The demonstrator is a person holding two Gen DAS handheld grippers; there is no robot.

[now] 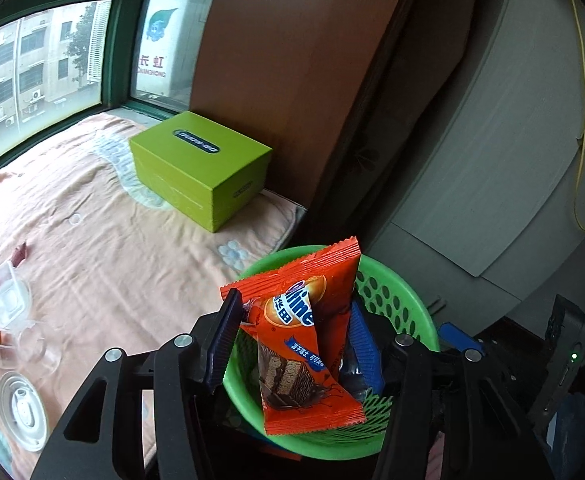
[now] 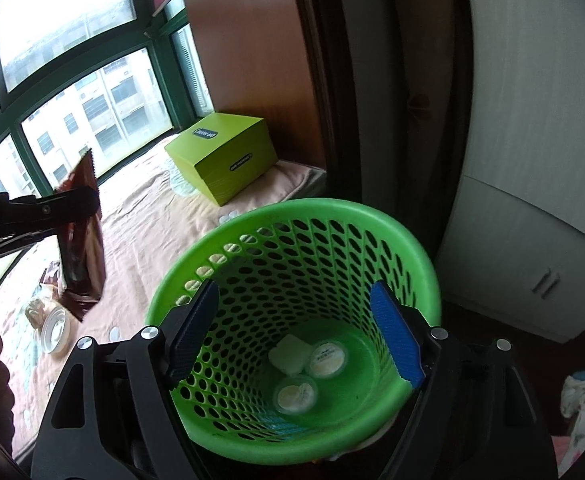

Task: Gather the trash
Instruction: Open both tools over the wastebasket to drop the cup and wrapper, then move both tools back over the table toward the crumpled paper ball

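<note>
My left gripper (image 1: 292,304) is shut on an orange snack wrapper (image 1: 308,344), which hangs tilted between the blue pads, right above the green mesh basket (image 1: 408,300). In the right wrist view the same gripper (image 2: 76,204) shows at the left, the dark-looking wrapper (image 2: 82,248) dangling beside the basket rim (image 2: 332,208). My right gripper (image 2: 292,288) stands open over the basket mouth with nothing between its pads. On the basket floor lie two round lidded cups (image 2: 326,360) and a white square piece (image 2: 290,354).
A lime green box (image 1: 200,168) sits on the peach blanket (image 1: 112,248) by the window. Clear plastic cups (image 1: 8,300) and a round lid (image 1: 22,412) lie at the left of the bed. A white wardrobe (image 1: 492,160) and a brown wooden panel (image 1: 292,60) stand behind the basket.
</note>
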